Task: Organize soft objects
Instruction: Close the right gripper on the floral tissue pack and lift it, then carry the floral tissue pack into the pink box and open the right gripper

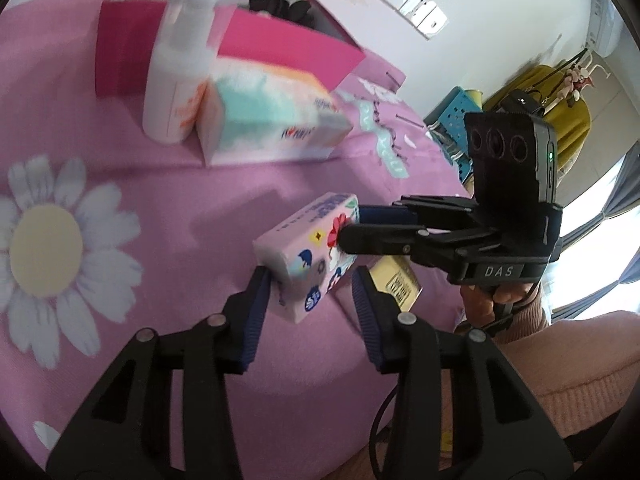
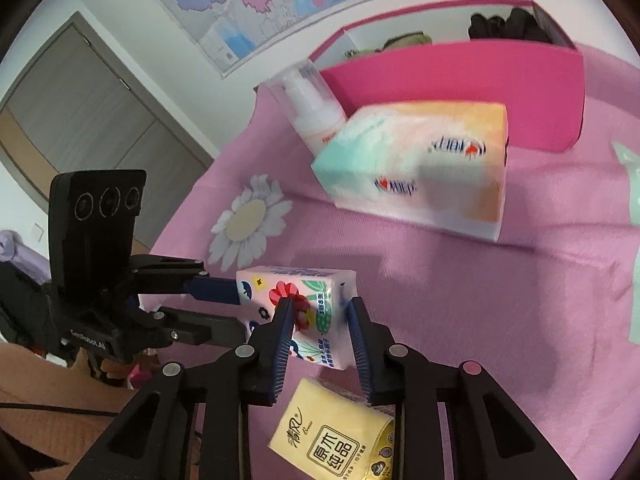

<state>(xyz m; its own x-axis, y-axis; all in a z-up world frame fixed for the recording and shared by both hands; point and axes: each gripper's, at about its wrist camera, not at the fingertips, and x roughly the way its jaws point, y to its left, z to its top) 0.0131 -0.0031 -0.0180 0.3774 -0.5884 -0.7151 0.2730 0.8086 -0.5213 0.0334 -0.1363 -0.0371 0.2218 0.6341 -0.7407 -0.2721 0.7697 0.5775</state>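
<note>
Now, left gripper (image 1: pixel 310 274): jaws wide apart and straddling the floral tissue pack. One pad looks to brush the pack's corner, the other stands clear, so it isn't carrying anything.
Floral tissue pack (image 2: pixel 316 280): up in the air, off the pink bedspread (image 2: pixel 480 300) and over its near half, with its shadow thrown on the cloth beyond. It's tilted, with one end toward each gripper.
Right gripper (image 2: pixel 320 302): clamped on the pack's printed faces. This one looks to be doing the lifting.
Step in hand: my read is a two-handed carry or hand-over toward the box. Close the left jaws squarely on the free end before the right lets go. Squeeze gently, because a soft pack buckles and slides out of a hard pinch.
Yellow tissue pack (image 2: pixel 332 436): flat on the bedspread by the near edge, right under the right gripper. Keep the lifted pack high enough to clear it.
Pump bottle (image 2: pixel 308 100): standing just beside the large tissue pack and in front of the box. It's tall, so I'd steer wide of it.
Large tissue pack (image 2: pixel 416 160): lying in front of the box, squarely on the approach.
Pink box (image 2: pixel 460 80): open-topped at the far edge by the wall, with dark fabric items (image 2: pixel 508 24) already inside. It's the likely destination, so come in from above its rim.
</note>
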